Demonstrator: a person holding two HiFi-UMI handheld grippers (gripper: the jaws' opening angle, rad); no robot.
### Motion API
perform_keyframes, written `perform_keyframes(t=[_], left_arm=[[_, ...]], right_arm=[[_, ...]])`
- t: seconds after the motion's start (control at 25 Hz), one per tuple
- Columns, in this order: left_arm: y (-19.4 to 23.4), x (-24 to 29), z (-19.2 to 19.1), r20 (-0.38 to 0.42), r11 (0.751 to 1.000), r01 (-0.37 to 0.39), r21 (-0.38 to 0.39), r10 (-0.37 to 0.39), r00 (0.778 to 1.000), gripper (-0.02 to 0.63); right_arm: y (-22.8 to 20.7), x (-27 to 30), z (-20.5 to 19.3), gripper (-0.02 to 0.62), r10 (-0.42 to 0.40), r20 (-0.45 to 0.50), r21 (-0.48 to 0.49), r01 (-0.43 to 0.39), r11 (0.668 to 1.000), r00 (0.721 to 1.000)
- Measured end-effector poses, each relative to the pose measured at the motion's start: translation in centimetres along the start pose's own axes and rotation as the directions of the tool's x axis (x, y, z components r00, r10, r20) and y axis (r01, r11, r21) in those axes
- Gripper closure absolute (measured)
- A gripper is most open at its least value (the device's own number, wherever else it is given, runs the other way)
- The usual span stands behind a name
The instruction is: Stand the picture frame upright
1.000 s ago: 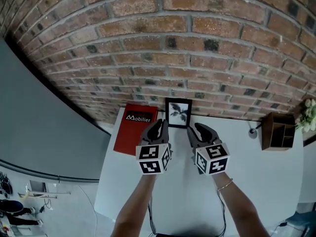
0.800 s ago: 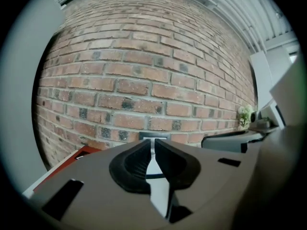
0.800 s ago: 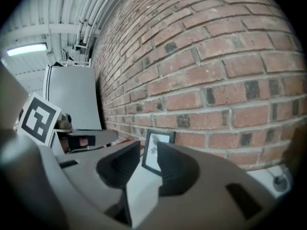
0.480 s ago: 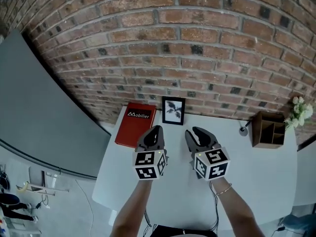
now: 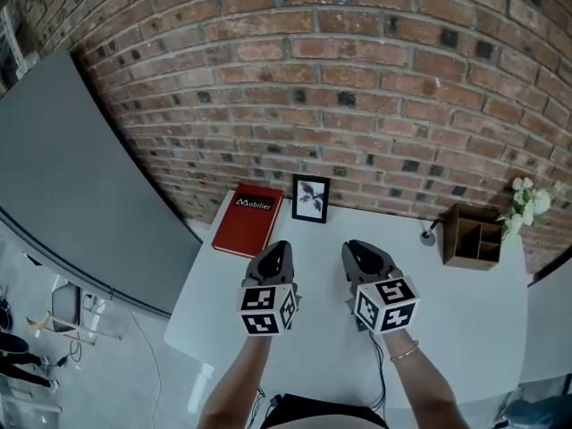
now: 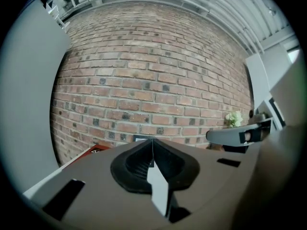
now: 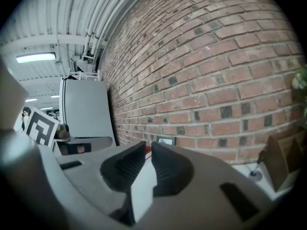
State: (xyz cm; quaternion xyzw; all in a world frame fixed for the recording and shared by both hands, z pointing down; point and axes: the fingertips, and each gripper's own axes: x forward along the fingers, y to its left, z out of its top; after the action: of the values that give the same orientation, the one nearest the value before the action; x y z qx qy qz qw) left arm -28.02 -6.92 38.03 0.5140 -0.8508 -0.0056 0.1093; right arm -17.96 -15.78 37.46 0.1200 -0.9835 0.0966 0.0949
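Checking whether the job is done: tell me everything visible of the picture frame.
The picture frame is small, with a thin black border and a pale print showing a dark leafy sprig. It stands upright at the back of the white table, right by the brick wall; whether it leans on the wall is unclear. A red book lies beside it, apart. Nothing holds it.

I log one white table (image 5: 465, 315), its far edge set against the brick wall (image 5: 357, 79). Standing or lying on it along that far edge, left to right: a red book (image 5: 248, 220) lying flat; a black picture frame (image 5: 310, 198) upright just beside the book; a small round pen stand (image 5: 429, 236); and a wooden organiser (image 5: 472, 237) with open compartments. White flowers (image 5: 523, 202) show at the organiser's far right, though I cannot tell what holds them.
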Motion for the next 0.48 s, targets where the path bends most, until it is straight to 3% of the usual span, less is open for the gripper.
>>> perform_keyframes(t=[0.2,0.48], left_arm=[[-1.0,-2.5,-0.2,0.008,1.000,-0.012,0.006,0.012,1.000,0.609],[-2.1,-5.2,0.0,0.013,0.999,-0.021,0.031,0.020,1.000,0.611]], right_arm=[[0.6,-2.8,0.0,0.589,0.005,0.015,0.009,-0.005,1.000,1.000],[1.1,-5.9,-0.6,0.592,-0.006,0.035,0.023,0.005,1.000,0.999]])
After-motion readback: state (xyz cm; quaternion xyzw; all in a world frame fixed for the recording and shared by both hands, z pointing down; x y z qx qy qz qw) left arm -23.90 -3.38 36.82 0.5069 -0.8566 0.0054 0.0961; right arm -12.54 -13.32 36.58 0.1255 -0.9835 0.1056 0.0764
